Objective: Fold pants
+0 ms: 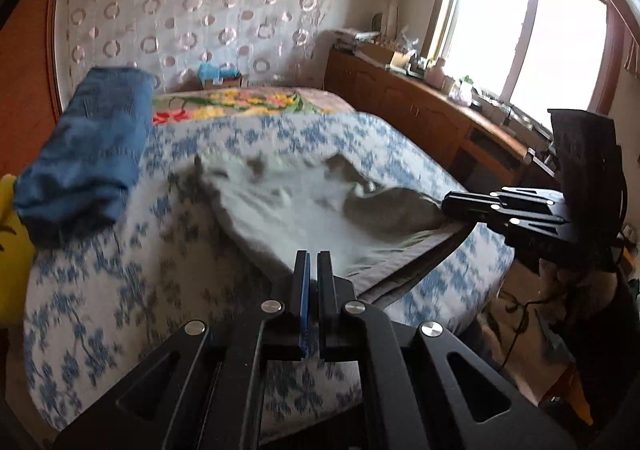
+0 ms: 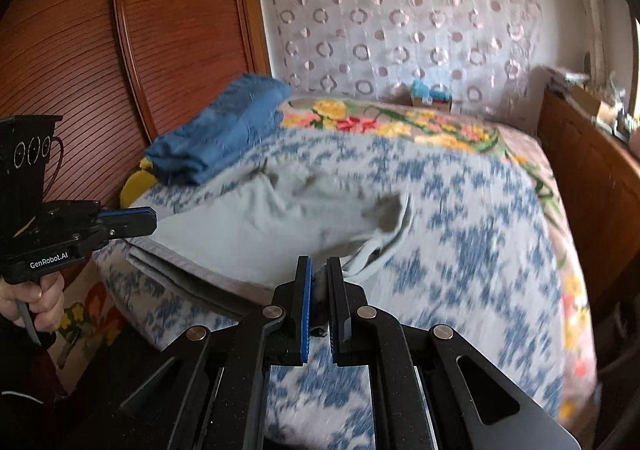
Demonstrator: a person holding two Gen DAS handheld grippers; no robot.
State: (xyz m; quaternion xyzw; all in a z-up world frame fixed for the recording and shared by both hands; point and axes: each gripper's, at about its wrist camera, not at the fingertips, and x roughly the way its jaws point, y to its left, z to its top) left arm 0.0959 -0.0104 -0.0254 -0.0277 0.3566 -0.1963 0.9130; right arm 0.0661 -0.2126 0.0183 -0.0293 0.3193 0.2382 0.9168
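Light grey pants (image 1: 304,206) lie crumpled and blurred by motion on the blue-flowered bedspread (image 1: 120,290); they also show in the right wrist view (image 2: 280,218). My left gripper (image 1: 314,262) is shut on the pants' near edge. My right gripper (image 2: 319,270) is shut on the pants' other near edge, with grey cloth between its fingers. Each gripper shows in the other's view, the right one (image 1: 452,204) at the pants' right side and the left one (image 2: 150,220) at their left side.
A folded blue garment (image 1: 88,154) lies at the bed's far left, also in the right wrist view (image 2: 224,130). A yellow item (image 2: 136,180) sits beside it. A wooden cabinet (image 1: 420,106) with clutter runs along the window side. A small box (image 1: 220,76) stands by the headboard.
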